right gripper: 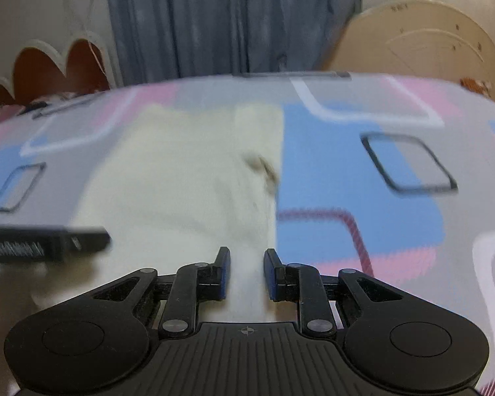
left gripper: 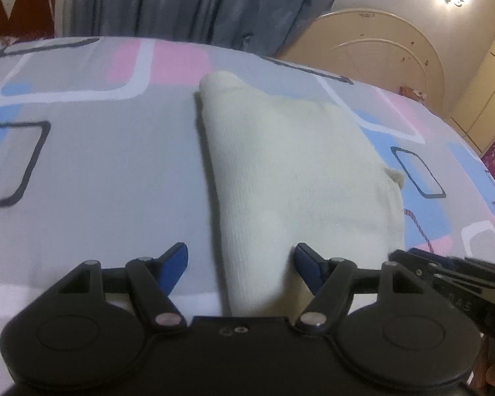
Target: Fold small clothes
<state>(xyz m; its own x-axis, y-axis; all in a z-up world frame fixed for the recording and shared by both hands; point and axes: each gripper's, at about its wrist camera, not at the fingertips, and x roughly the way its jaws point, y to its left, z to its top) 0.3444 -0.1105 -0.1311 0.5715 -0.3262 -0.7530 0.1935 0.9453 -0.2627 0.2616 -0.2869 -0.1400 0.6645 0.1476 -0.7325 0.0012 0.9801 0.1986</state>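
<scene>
Patterned bedsheet [left gripper: 92,171]: one cream garment [left gripper: 280,165], two claws above.

The left wrist view is taken from behind the left gripper [left gripper: 241,265], close above the bed [left gripper: 99,171], and is tilted down toward the curtain [left gripper: 188,0]. The right wrist view is set the same way behind the right gripper [right gripper: 247,272]. The cream cloth [left gripper: 280,165] and the curtain are shared by both.

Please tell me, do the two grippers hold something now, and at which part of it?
Nothing is held. The left gripper and the right gripper stand open above the near end of the cream garment, fingers not pressing it.
</scene>
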